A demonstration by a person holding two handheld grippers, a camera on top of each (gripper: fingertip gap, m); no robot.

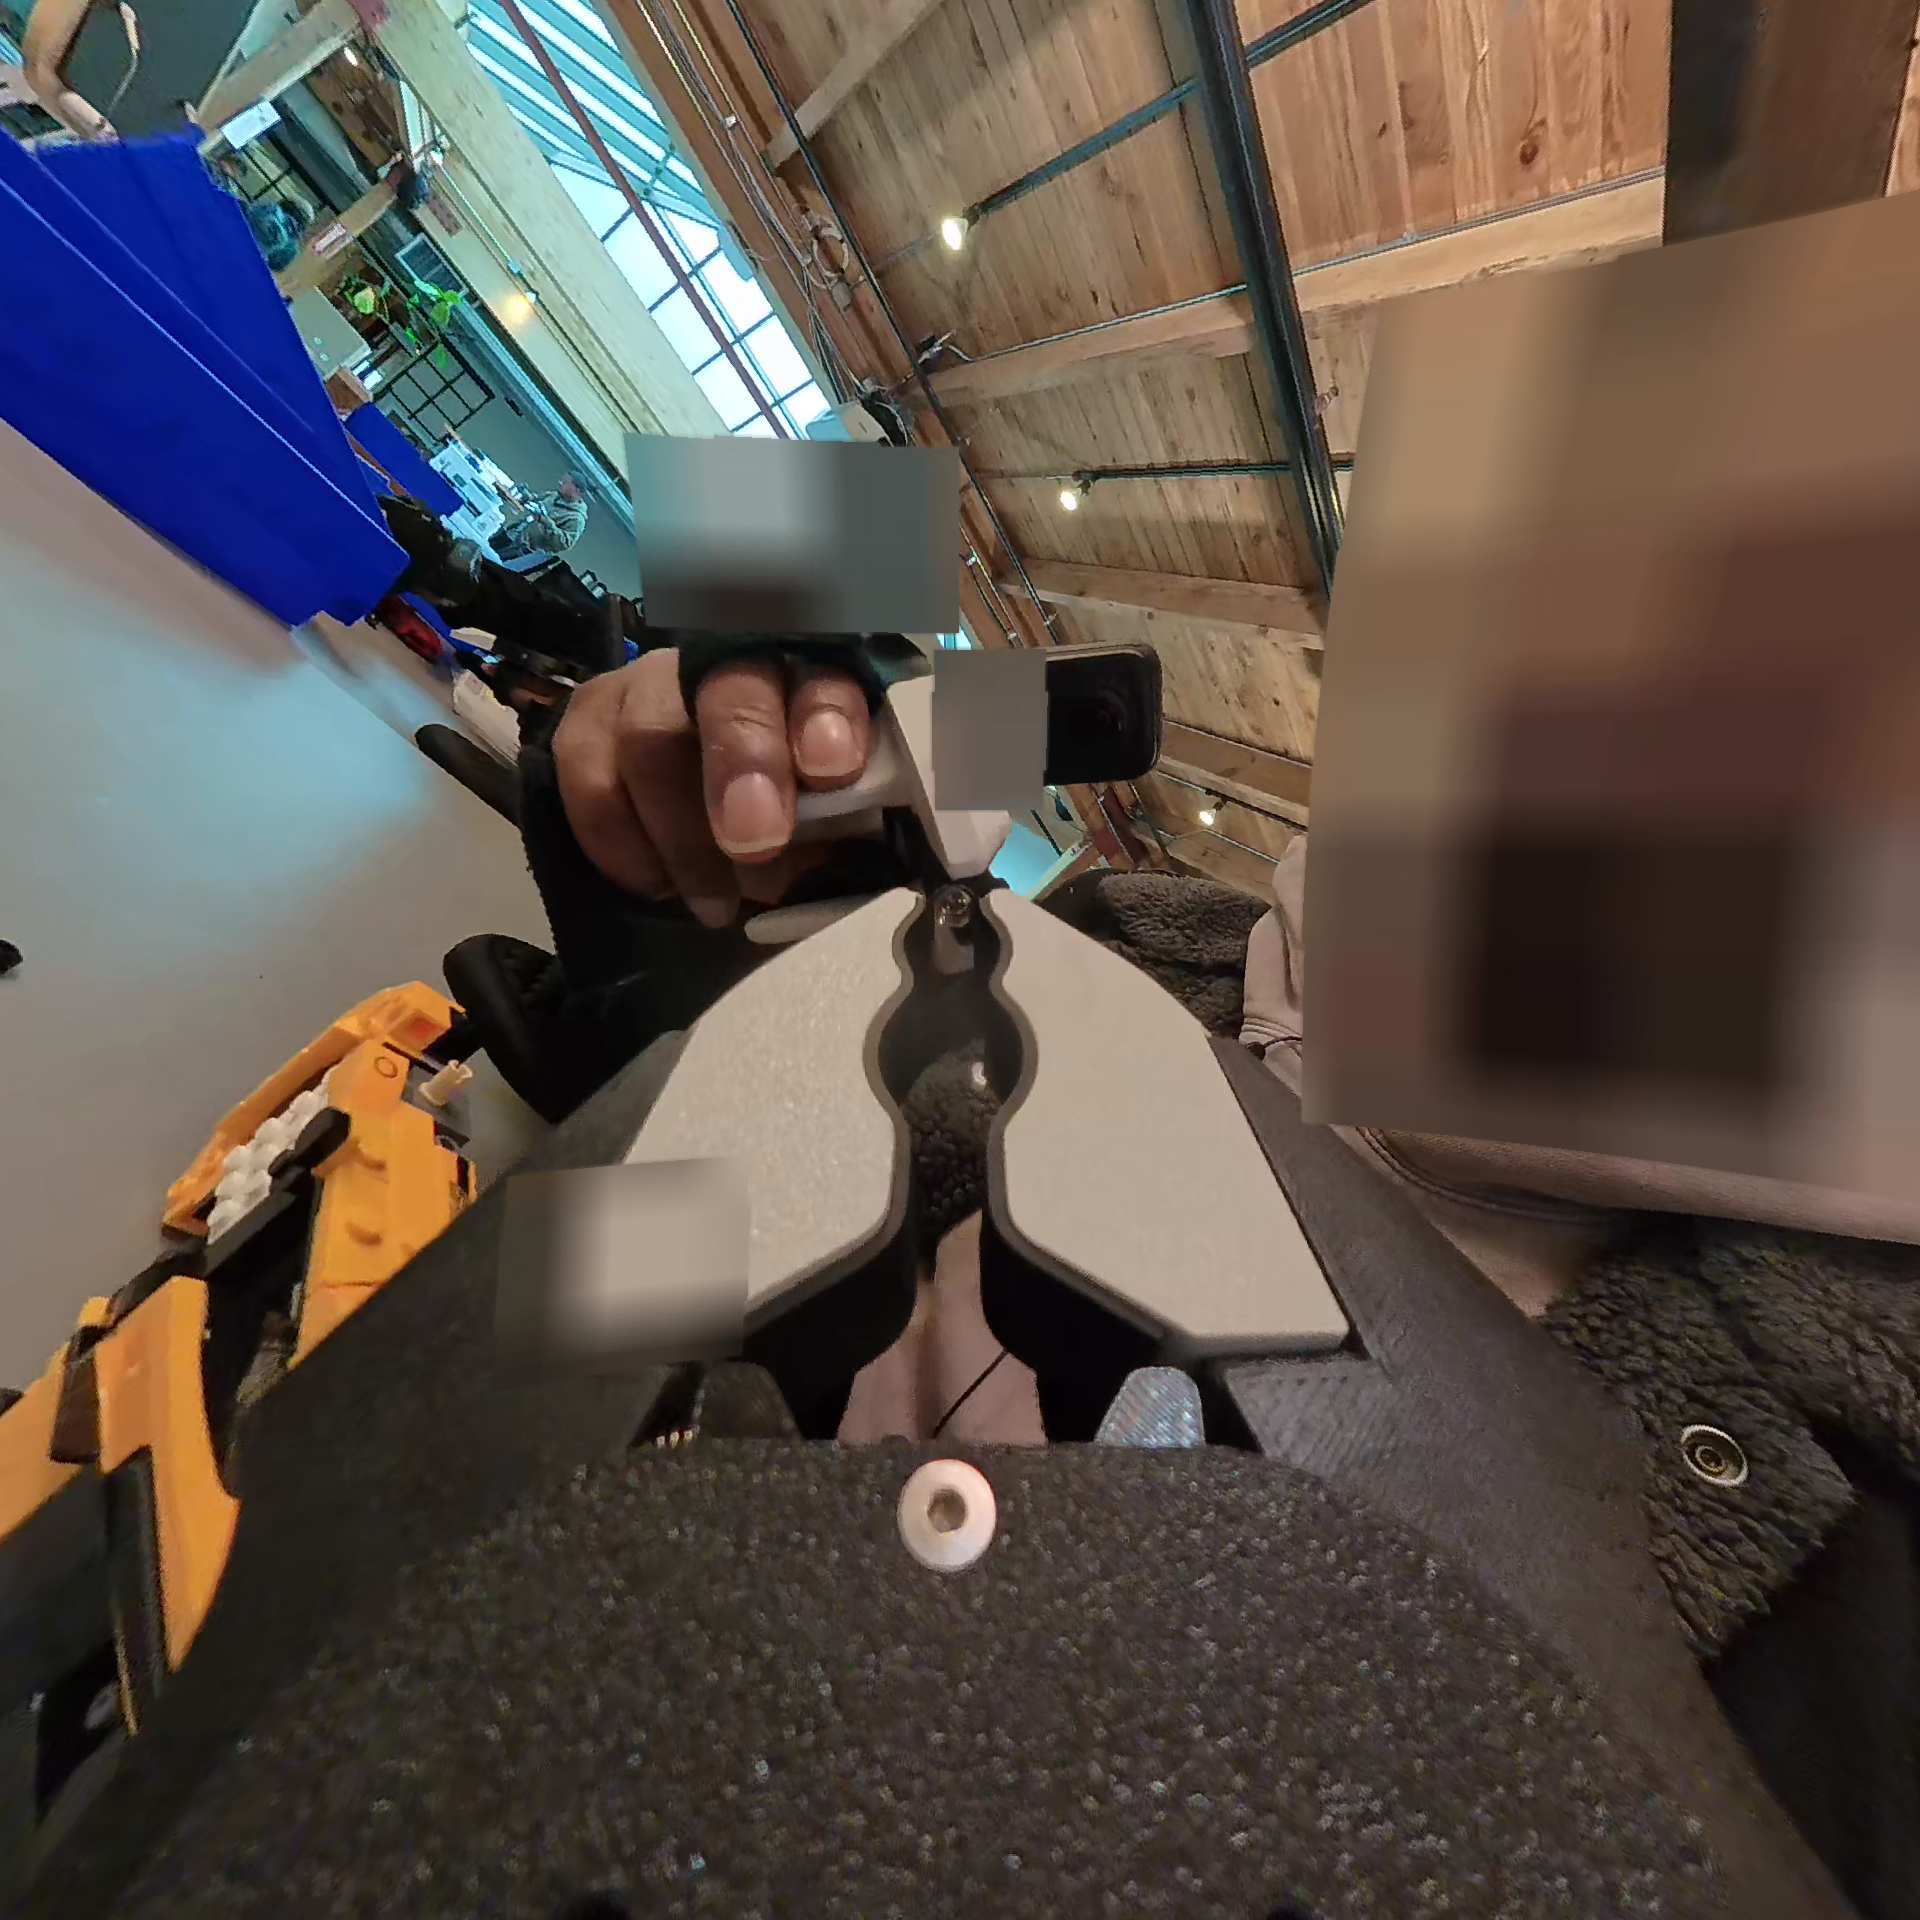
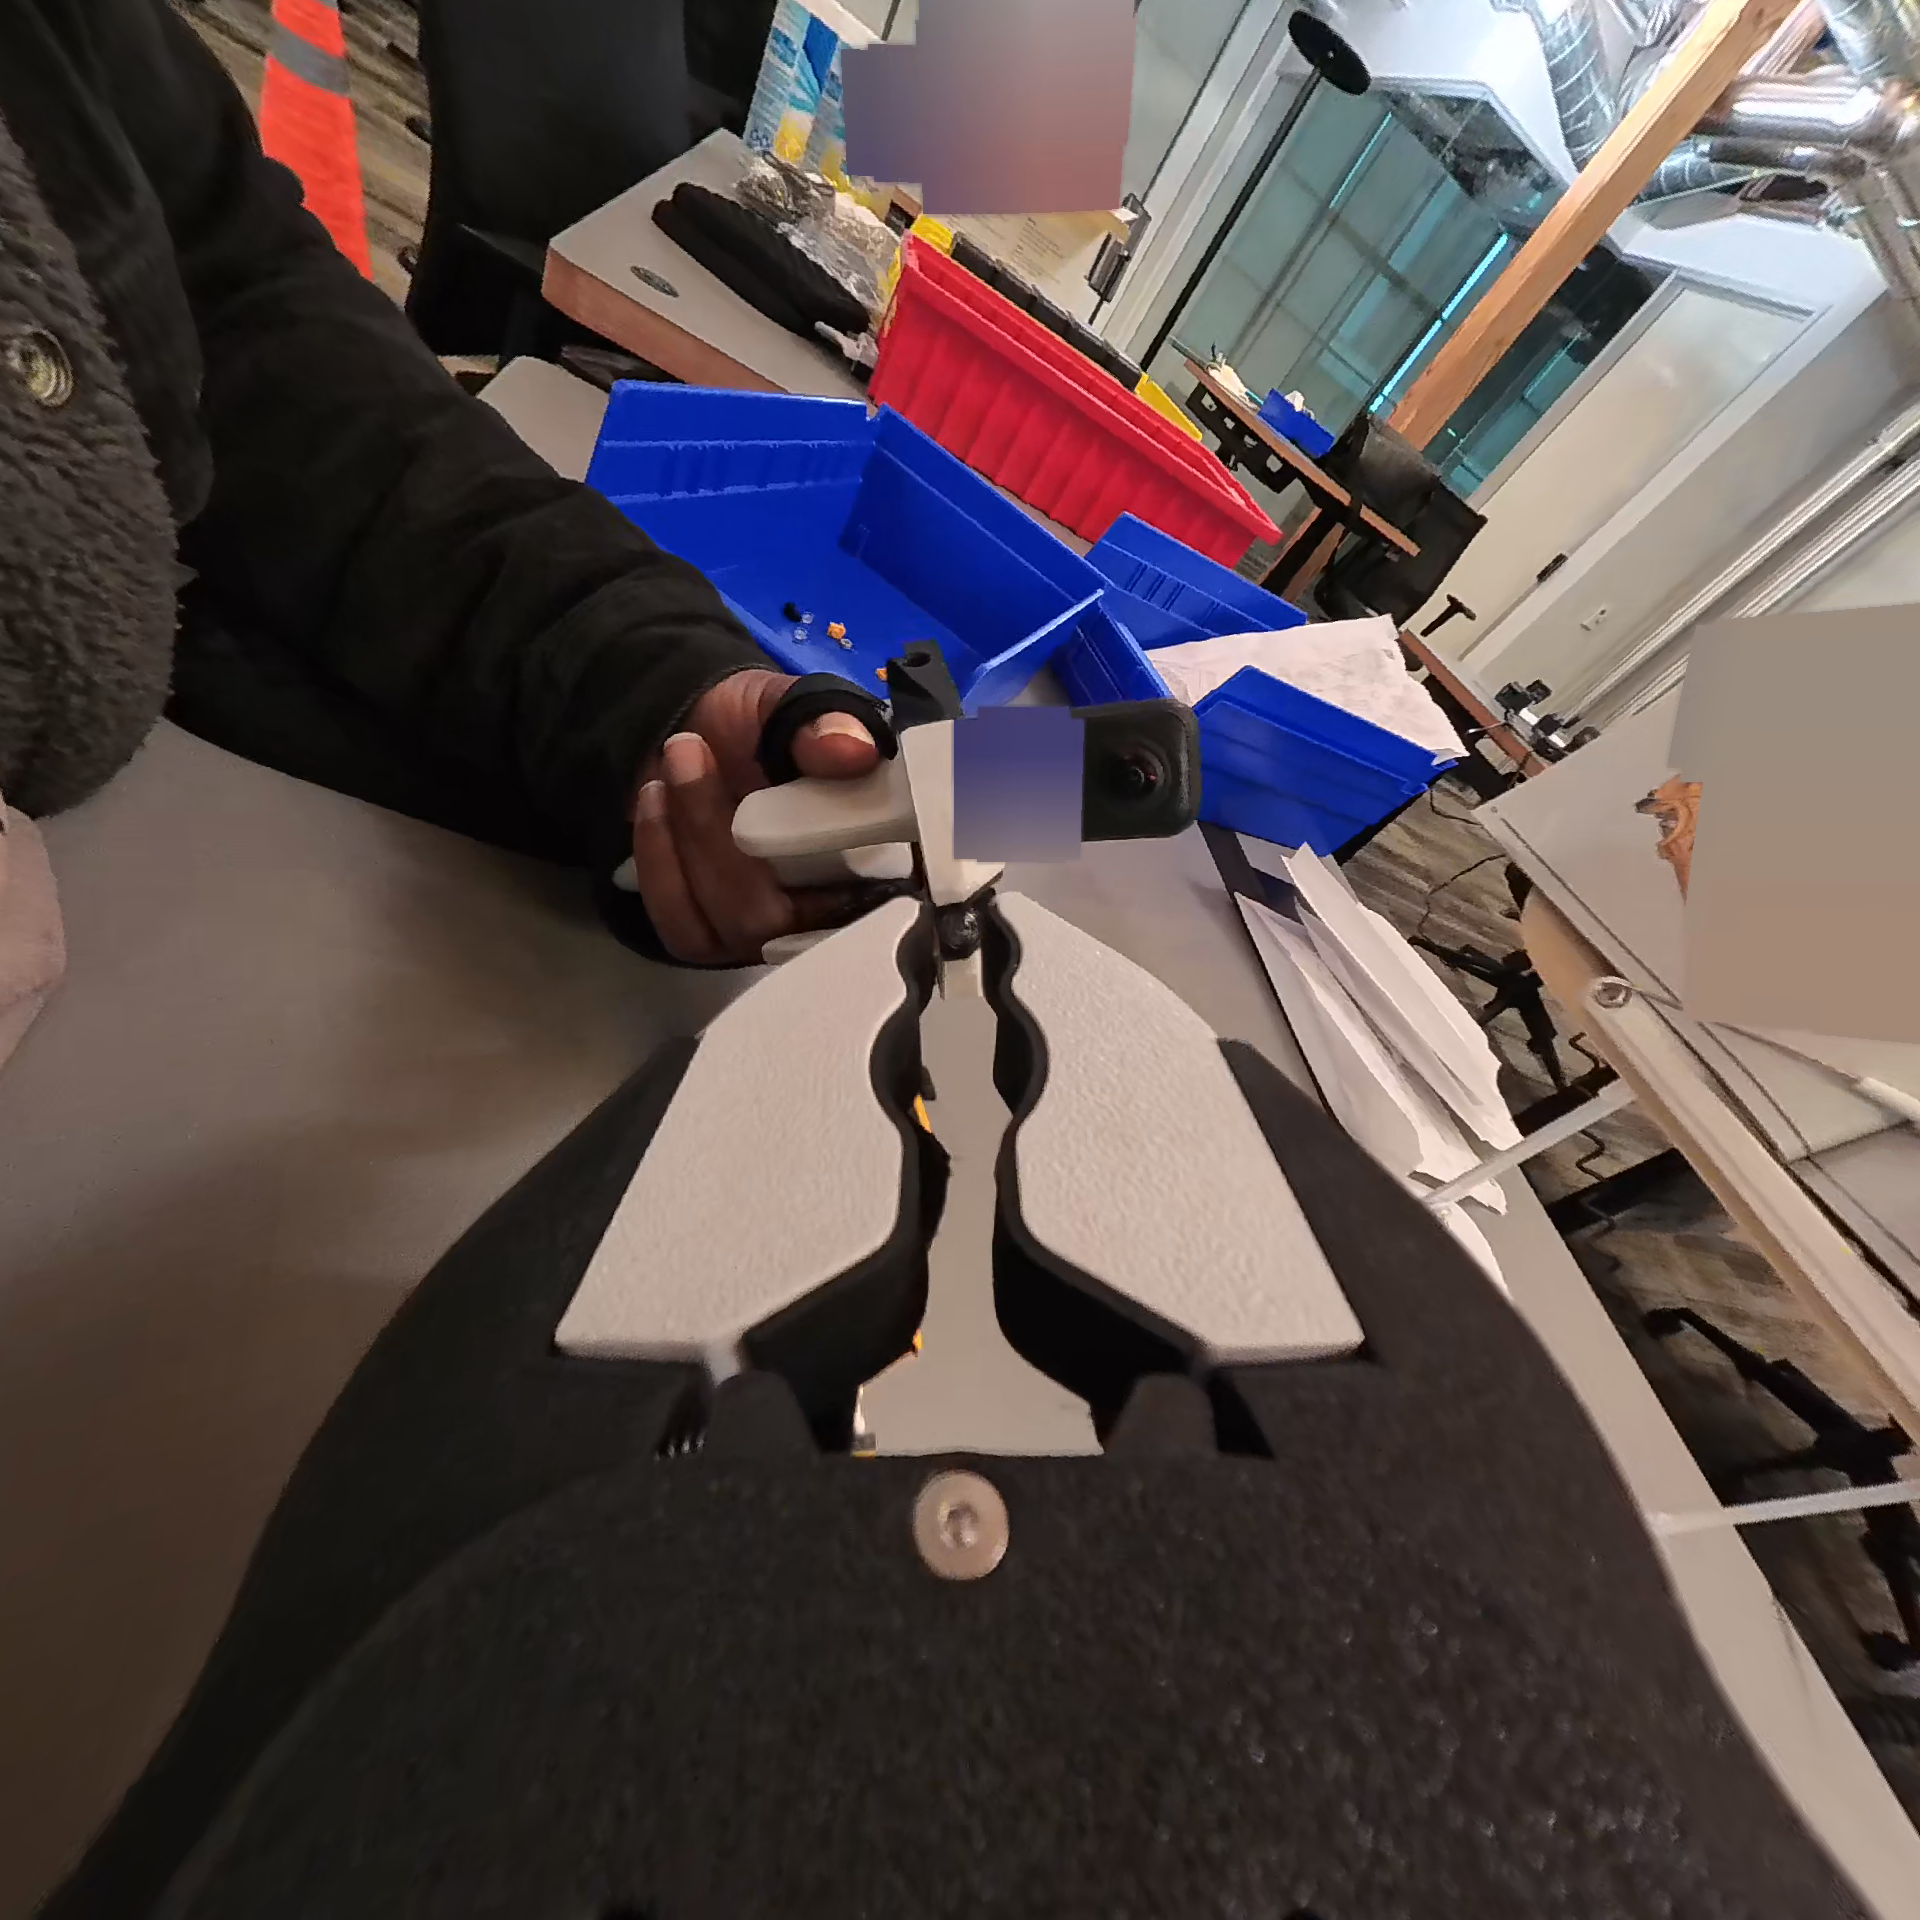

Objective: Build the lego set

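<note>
No writing can be read; the sheets [image 2: 1351, 665] by the blue bins [image 2: 831, 520] perhaps carry print, too small to tell.

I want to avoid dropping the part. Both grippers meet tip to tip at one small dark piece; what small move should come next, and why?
Probably ease the right gripper open a little while keeping the left gripper shut. Both seem to pinch the small dark piece at once, and the orange model lies beside the left gripper, so that one could carry it there.
</note>
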